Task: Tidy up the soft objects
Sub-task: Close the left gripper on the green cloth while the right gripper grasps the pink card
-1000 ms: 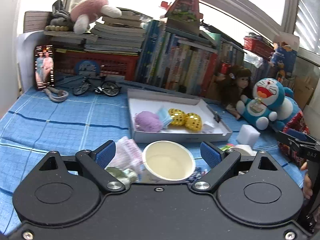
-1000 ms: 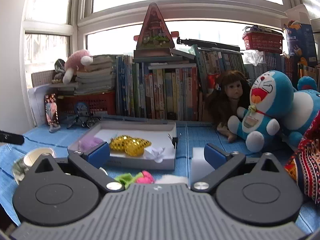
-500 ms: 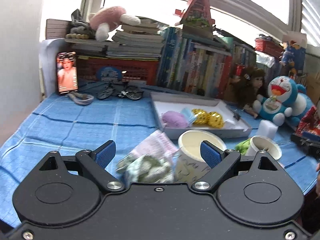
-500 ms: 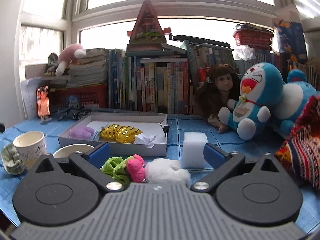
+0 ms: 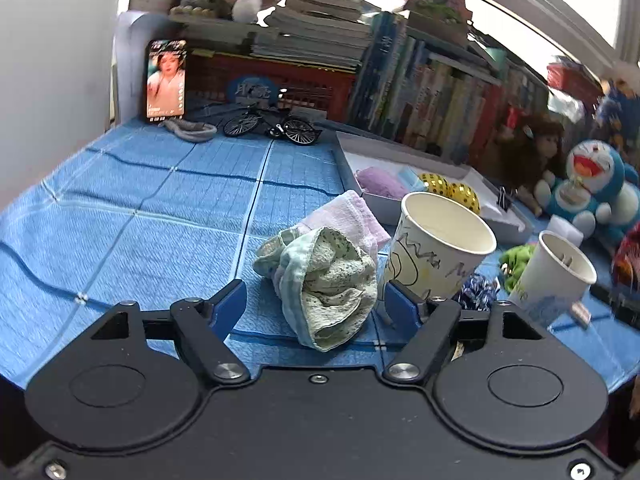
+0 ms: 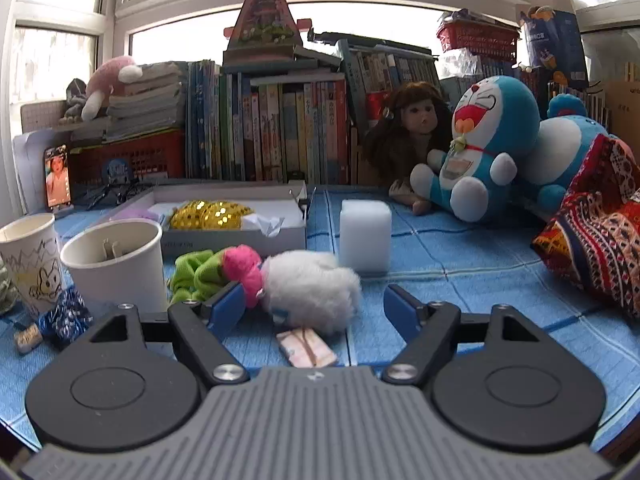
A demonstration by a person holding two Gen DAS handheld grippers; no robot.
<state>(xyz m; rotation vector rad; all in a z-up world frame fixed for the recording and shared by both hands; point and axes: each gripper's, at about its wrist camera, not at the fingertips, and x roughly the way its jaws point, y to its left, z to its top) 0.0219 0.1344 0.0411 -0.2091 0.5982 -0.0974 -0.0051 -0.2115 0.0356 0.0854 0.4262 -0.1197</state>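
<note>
In the left wrist view a crumpled green cloth lies on a pink cloth on the blue tablecloth, between the fingers of my open left gripper. A white tray behind holds a purple ball, a light blue piece and gold sequin pieces. In the right wrist view my open right gripper sits just short of a white fluffy toy joined to pink and green plush pieces. A white foam block stands behind. The tray is further back left.
Two paper cups stand left of the plush pieces, a blue foil bundle at their feet. A small wrapped packet lies under the right gripper. Doraemon plush, doll, patterned fabric, books, toy bicycle ring the table.
Both grippers have pulled back and dropped lower. The green cloth now lies between the left fingers; the white fluffy toy now lies just ahead of the right fingers.
</note>
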